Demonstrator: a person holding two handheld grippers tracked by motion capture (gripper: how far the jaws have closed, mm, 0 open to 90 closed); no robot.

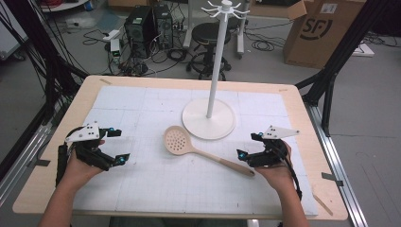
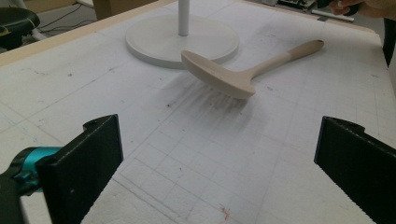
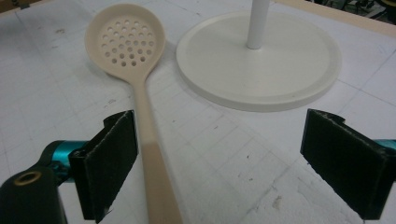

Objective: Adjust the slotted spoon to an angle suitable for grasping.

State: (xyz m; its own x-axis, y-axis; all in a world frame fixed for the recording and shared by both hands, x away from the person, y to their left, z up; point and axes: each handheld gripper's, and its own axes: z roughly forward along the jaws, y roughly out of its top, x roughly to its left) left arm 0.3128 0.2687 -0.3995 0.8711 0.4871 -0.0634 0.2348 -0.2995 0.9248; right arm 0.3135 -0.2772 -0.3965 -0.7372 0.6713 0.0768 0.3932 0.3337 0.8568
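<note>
Two grippers in my high view, both low over the white grid mat on the wooden table; left gripper sits at the mat's left side, jaws spread wide w/ nothing between them; right gripper at the right side, jaws likewise apart and empty. Slotted spoon lies flat between the two, perforated bowl toward the middle of the mat, handle running down-right so its end lies just beside the right gripper's lower jaw; can't tell if they touch. White stand w/ round base just behind the spoon bowl, hooks at the top. Only legible writing: "SF" logo on the cardboard box on the floor beyond the table.

Left gripper view: I see both black jaws far apart at the bottom corners, bare mat between; spoon well ahead, seen from the side, bowl edge near the stand base; no writing readable.

Right gripper view: jaws wide, gripping nothing; spoon handle runs up just inside the left-hand jaw, close beside it, contact unclear; bowl w/ its round holes further on, stand base to its right, near but apart; no labels visible.
</note>
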